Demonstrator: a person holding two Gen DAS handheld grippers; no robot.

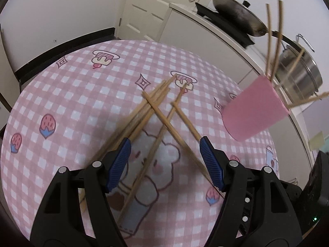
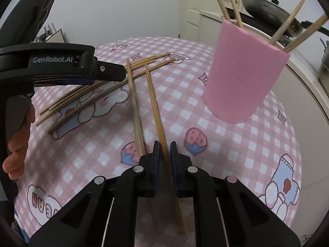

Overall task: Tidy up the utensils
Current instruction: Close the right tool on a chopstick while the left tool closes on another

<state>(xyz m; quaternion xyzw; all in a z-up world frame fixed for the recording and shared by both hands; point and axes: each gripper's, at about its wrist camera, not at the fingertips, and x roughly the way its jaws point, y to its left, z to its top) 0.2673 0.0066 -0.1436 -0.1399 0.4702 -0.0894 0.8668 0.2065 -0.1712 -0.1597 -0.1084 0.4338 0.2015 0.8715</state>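
A soft pink-checked tablecloth point(image 1: 67, 94) with cartoon prints covers the table. A smooth pink cylindrical holder point(image 2: 244, 72), some sticks already in it, stands ahead and right of the right gripper point(image 2: 164, 146). That gripper pinches one slim wooden chopstick point(image 2: 154, 100). The left gripper point(image 1: 165, 144) hangs spread over the crossed loose chopsticks point(image 1: 156, 107).

Even, soft indoor light is seen in both views; no glare is noted. Soft shadows are cast under the chopsticks point(image 1: 156, 119) and beside the pink cup point(image 2: 244, 72). Strong fisheye bending w/ dark corners is seen. Slight motion blur is noted in the left wrist view, esp. the cup.
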